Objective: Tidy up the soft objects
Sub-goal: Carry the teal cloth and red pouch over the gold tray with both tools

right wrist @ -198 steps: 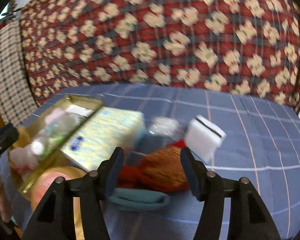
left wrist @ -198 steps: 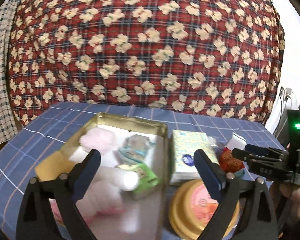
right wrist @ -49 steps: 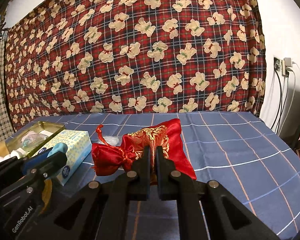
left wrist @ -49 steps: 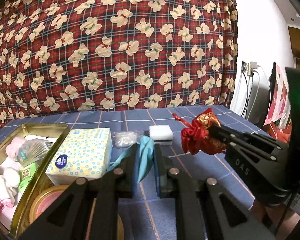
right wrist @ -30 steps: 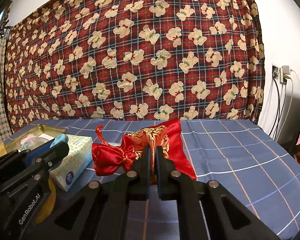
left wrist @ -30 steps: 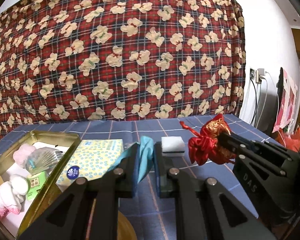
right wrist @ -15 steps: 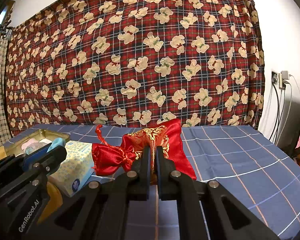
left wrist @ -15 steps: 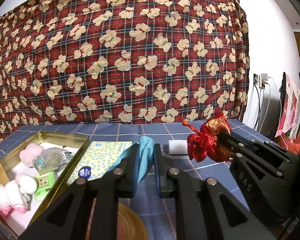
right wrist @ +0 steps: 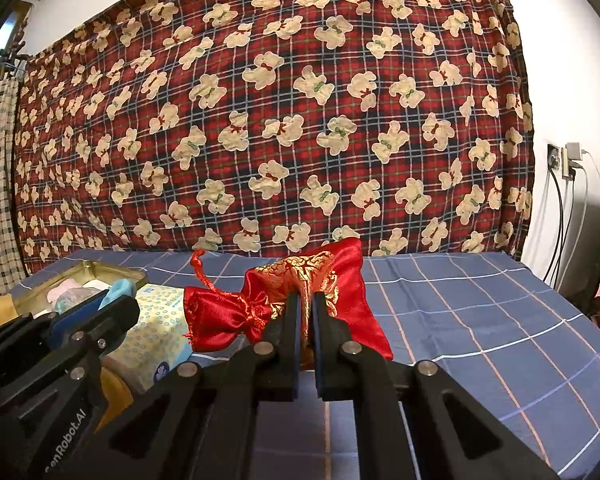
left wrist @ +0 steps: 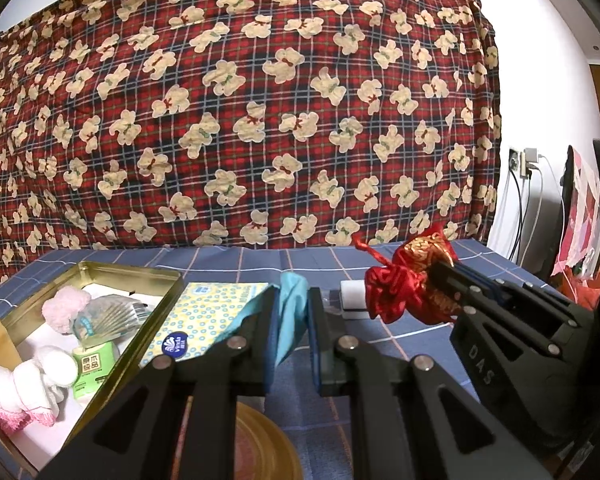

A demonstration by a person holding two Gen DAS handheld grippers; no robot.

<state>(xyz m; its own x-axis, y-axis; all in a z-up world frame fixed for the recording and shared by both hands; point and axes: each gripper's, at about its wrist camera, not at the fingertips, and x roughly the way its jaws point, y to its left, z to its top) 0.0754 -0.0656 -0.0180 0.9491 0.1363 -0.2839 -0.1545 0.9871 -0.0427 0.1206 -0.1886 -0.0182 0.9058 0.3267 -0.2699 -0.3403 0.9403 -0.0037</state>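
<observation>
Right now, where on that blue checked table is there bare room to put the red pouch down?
The right side of the blue cloth is bare, from the red pouch to the table's far and right edges. The left is crowded: the gold tin is full, with the tissue pack against it and a white block beside that.

Since 6.6 s ago both tools have closed and risen off the desk [right wrist: 480,320]: left tool [left wrist: 291,320] now pinches the teal cloth [left wrist: 290,312], right tool [right wrist: 306,312] the red pouch [right wrist: 300,292], both lifted clear.
</observation>
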